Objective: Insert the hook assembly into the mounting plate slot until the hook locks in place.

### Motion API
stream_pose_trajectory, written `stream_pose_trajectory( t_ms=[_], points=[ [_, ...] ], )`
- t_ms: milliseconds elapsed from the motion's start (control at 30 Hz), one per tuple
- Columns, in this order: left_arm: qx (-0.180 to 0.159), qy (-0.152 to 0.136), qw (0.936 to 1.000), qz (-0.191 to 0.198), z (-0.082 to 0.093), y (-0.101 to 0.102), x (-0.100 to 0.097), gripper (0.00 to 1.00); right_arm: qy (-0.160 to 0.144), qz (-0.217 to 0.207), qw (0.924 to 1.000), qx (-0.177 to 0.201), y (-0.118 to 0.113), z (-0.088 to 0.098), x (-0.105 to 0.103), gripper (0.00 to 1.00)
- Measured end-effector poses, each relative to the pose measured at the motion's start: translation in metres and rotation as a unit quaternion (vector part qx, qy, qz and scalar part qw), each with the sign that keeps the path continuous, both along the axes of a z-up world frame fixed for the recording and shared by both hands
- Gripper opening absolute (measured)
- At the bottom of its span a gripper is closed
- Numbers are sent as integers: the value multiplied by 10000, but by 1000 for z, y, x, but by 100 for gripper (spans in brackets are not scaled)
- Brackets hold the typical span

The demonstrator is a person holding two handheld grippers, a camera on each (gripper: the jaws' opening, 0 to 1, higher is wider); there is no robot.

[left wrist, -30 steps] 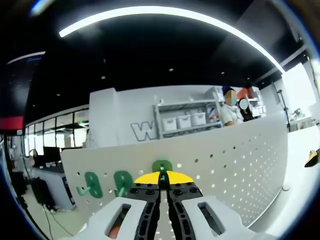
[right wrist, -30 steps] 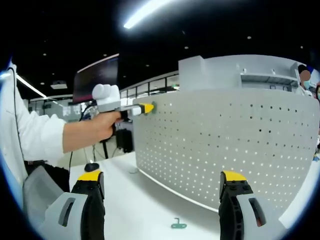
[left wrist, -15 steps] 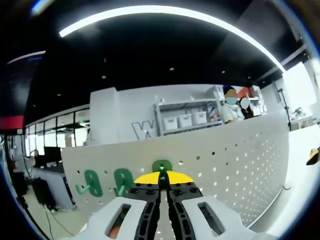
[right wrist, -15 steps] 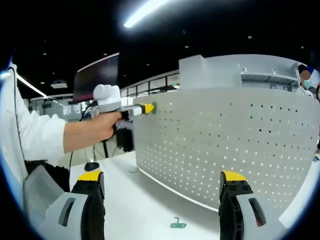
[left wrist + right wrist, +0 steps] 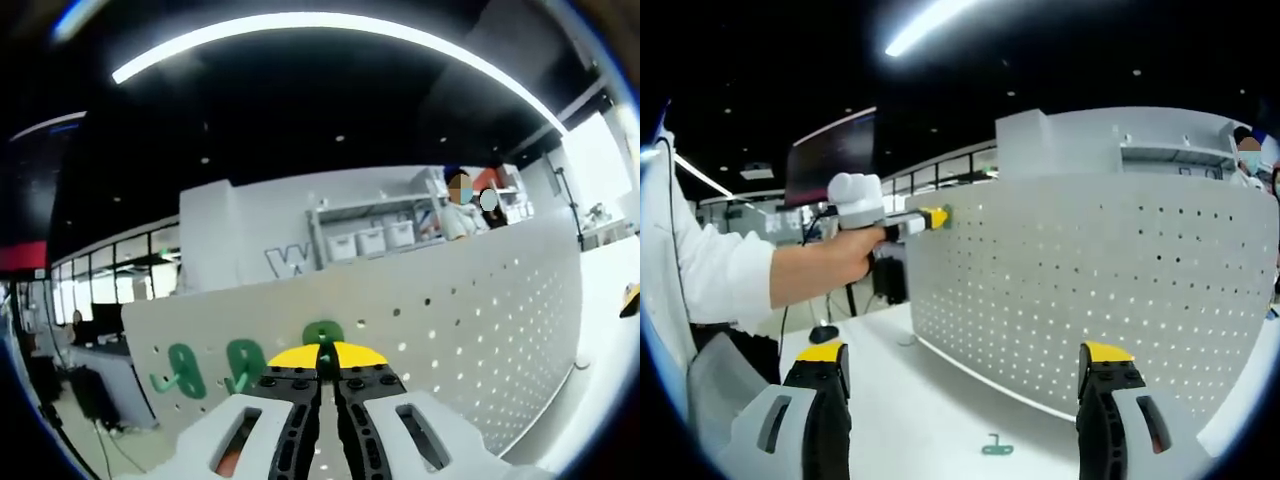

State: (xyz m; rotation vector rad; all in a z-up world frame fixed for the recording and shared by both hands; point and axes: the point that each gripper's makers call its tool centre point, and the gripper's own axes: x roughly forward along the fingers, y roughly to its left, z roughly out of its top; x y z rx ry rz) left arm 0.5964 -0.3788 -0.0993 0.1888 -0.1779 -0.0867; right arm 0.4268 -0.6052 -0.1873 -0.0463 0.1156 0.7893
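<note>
My left gripper (image 5: pixel 323 356) is shut on a green hook (image 5: pixel 323 334) and presses it against the upper part of the white perforated mounting plate (image 5: pixel 470 340). Two more green hooks (image 5: pixel 186 368) (image 5: pixel 244 362) hang on the plate to its left. In the right gripper view a hand holds the left gripper (image 5: pixel 912 220) at the plate's (image 5: pixel 1090 280) upper left corner, where the green hook (image 5: pixel 946 213) shows at its yellow tips. My right gripper (image 5: pixel 962 352) hangs open in front of the plate, holding nothing. Another green hook (image 5: pixel 992 446) lies on the table between its jaws.
The plate stands upright on a white table (image 5: pixel 930 410). A person's sleeved arm (image 5: pixel 720 275) reaches in from the left. Shelving with white bins (image 5: pixel 370 240) and people stand far behind the plate.
The left gripper view has tilted slightly; the hook stays pressed at the same spot on the plate. The right gripper holds still.
</note>
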Motion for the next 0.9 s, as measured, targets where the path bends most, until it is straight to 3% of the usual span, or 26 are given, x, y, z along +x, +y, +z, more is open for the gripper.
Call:
stream_pose_trajectory(
  t_ms=[333,900],
  points=[
    [500,-82,9986,169,-3,-3,0,4,28,0,10000,62,0,-1,-1,96],
    [278,45,9996,51,-7,-3,-7,7,47,-66,9999,95,-5,-4,1,95]
  ],
)
